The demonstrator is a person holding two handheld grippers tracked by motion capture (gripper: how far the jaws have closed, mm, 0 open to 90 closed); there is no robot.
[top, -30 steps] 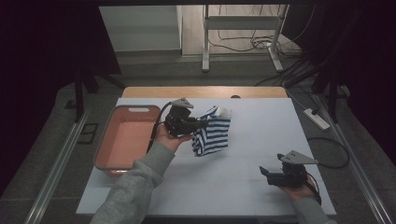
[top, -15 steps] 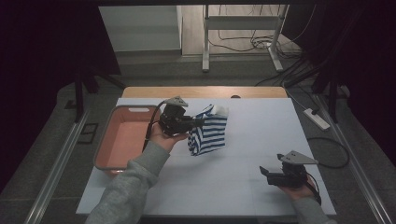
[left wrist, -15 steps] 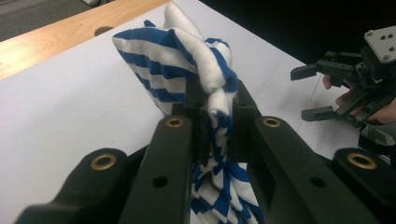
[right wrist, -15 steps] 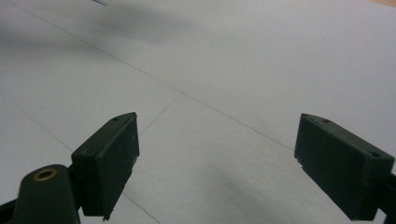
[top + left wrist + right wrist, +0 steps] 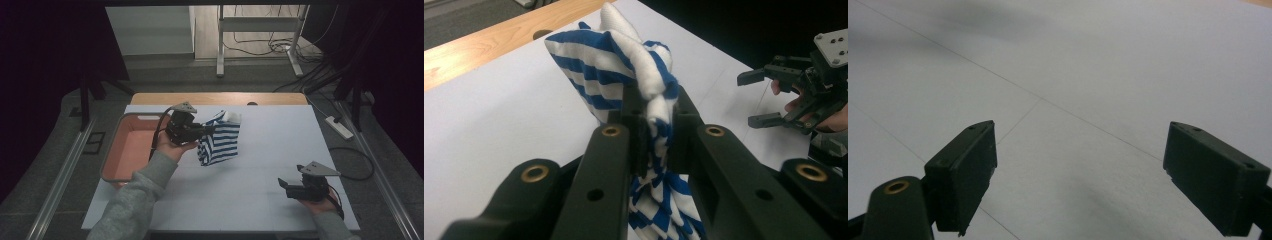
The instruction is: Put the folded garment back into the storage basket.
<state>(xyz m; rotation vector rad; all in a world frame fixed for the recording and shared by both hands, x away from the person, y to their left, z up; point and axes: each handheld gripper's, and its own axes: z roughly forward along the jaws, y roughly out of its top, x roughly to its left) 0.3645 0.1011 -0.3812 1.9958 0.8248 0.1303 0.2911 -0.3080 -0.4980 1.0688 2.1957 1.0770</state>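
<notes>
A blue-and-white striped cloth (image 5: 220,142) hangs above the white table top (image 5: 260,150), bunched at its top. My left gripper (image 5: 207,131) is shut on that bunched part, and in the left gripper view the cloth (image 5: 624,65) is pinched between the two black jaws of the left gripper (image 5: 655,112). Low at the right, near the table's front edge, my right gripper (image 5: 286,186) stands open with nothing between its fingers. The right gripper (image 5: 1080,150) looks along bare white table. It also shows at the far right of the left gripper view as the right gripper (image 5: 756,97).
A shallow pink tray (image 5: 131,150) with a grey rim sits at the table's left side, close to my left hand. A wooden strip (image 5: 215,98) runs along the table's far edge. Cables and a power strip (image 5: 339,127) lie on the floor at the right.
My left gripper has carried the striped cloth a little to the left, toward the pink tray. The right gripper has stayed where it was.
</notes>
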